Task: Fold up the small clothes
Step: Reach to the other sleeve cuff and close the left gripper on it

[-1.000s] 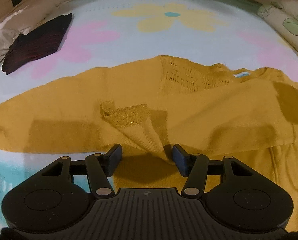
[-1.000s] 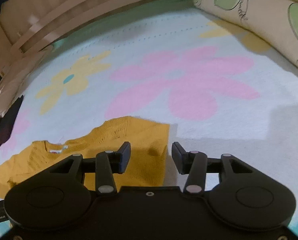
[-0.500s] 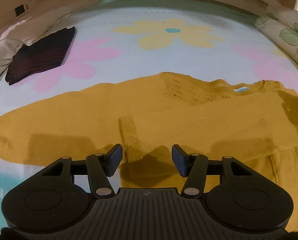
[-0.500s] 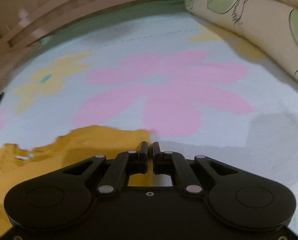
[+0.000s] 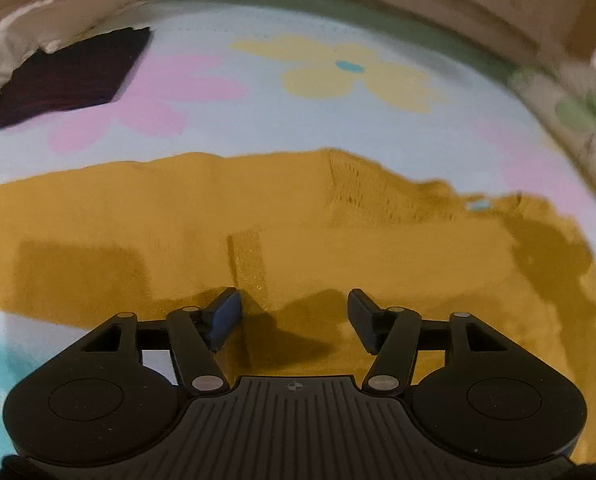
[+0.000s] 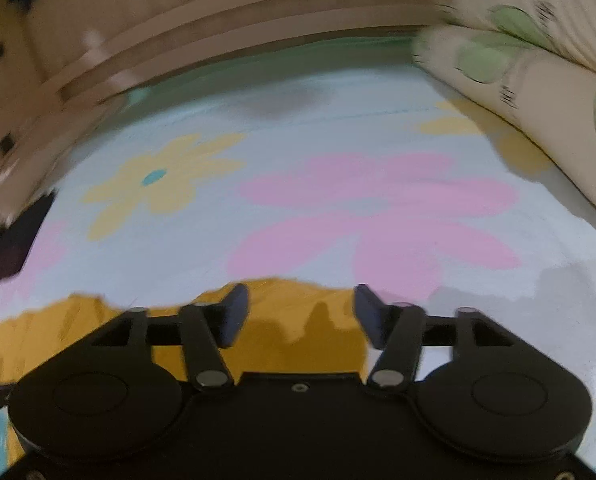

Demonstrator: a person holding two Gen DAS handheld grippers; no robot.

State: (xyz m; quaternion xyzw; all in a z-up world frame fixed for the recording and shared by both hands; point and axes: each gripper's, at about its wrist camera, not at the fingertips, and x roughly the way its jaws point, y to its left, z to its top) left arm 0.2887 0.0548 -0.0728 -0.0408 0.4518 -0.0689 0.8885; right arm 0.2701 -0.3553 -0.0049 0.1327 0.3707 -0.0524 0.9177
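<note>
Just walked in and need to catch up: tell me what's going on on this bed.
A person with a handheld gripper in each hand is folding a mustard-yellow knitted sweater spread on a flower-print bedsheet. Both sleeves look folded across the body. The left gripper and the right gripper are both open, holding nothing, poised over the sweater's near edge. A dark folded garment lies at the far left, and a leaf-print pillow sits at the right.

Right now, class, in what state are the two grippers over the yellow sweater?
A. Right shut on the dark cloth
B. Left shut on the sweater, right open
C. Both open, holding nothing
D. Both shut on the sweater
C: the left gripper and the right gripper each show spread fingers with only the yellow sweater lying beneath the gap.
</note>
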